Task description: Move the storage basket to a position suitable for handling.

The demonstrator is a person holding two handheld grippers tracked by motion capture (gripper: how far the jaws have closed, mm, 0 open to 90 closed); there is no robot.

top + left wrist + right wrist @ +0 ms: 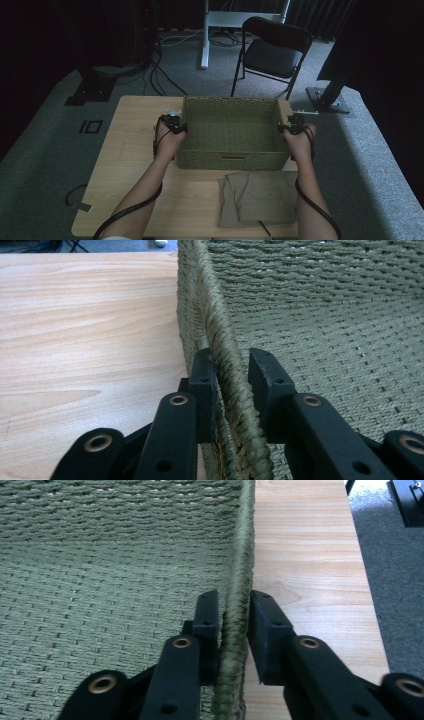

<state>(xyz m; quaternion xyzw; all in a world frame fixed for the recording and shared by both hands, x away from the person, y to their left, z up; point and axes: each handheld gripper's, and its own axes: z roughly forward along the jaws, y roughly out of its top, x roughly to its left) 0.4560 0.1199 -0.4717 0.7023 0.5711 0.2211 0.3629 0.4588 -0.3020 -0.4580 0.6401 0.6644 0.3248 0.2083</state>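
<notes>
The left gripper point(227, 390) is straddling the braided left rim of the woven basket point(227, 132), one jaw outside the wall and one inside. The outer jaw is touching the braid; the inner one is standing slightly off it, so the jaws are narrow but not fully clamped. The right gripper point(234, 630) is bracketing the opposite rim likewise, jaws close against the cord.

Judged step: a two-sided lift or shift. Both pairs should be closing evenly on the rim, then moving level together.

The basket is olive-green, rectangular, empty, and resting on the wooden surface point(130, 150).
</notes>
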